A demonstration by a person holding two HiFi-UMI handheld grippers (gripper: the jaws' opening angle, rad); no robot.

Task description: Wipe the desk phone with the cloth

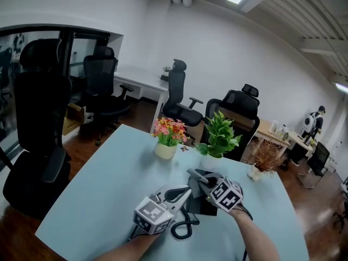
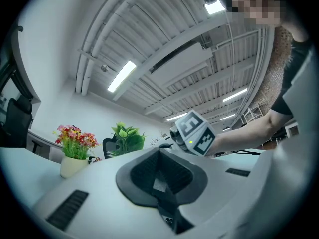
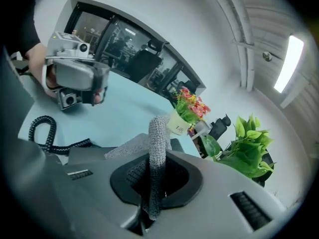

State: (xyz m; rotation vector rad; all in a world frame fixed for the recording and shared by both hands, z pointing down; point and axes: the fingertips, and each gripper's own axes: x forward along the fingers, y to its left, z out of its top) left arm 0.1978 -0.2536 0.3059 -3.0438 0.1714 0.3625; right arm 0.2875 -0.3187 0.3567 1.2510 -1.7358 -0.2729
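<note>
The black desk phone point(image 1: 203, 206) lies on the pale blue table point(image 1: 103, 189) close in front of me, its coiled cord point(image 1: 182, 228) trailing toward me. My right gripper point(image 1: 200, 180) is shut on a grey knitted cloth point(image 3: 156, 148). The cloth stands up between the jaws and drapes down over the phone's far end point(image 3: 127, 146). My left gripper point(image 1: 186, 191) hovers just left of the phone. Its jaws are shut with nothing between them point(image 2: 160, 183), and its camera tilts up toward the ceiling. The phone's cord point(image 3: 42, 133) also shows in the right gripper view.
A pot of pink and orange flowers point(image 1: 167, 137), a leafy green plant point(image 1: 218, 140) and a dried plant point(image 1: 263, 159) stand along the table's far edge. Black office chairs point(image 1: 41, 124) surround the table. A person point(image 1: 312, 123) stands far off at right.
</note>
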